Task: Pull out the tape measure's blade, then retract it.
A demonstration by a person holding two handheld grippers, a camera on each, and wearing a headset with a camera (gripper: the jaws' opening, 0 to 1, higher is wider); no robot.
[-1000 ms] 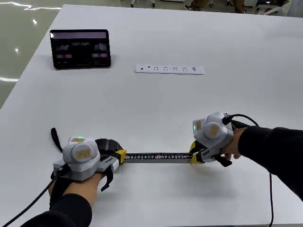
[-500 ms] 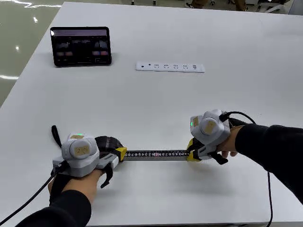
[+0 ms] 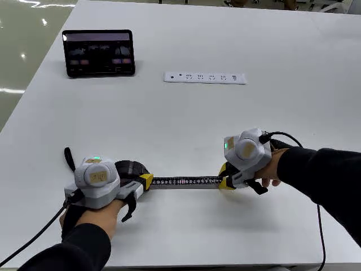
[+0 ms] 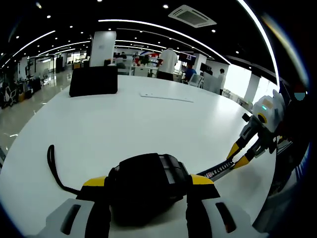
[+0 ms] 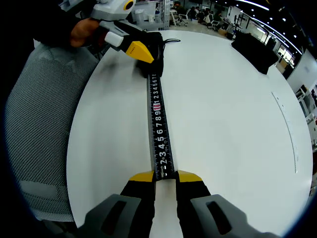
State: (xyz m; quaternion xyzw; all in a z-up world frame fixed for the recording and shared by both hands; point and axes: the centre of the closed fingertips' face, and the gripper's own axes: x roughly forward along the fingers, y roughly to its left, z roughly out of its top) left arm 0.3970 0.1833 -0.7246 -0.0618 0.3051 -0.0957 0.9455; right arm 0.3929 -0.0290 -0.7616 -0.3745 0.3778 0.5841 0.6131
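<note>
The white table (image 3: pixel 186 124) lies bare across the middle of the head view. A tablet (image 3: pixel 98 52) sits upper left and a power strip (image 3: pixel 205 77) top centre, while the near edge runs just below both hands. The left gripper (image 3: pixel 140 186) is clamped around the black tape measure case (image 3: pixel 130 169) at lower left. The right gripper (image 3: pixel 224 176) pinches the end of the blade (image 3: pixel 185 181) at lower right, jaws nearly closed. Compared with a second ago, the exposed blade is shorter and the right gripper is nearer the case.
</note>
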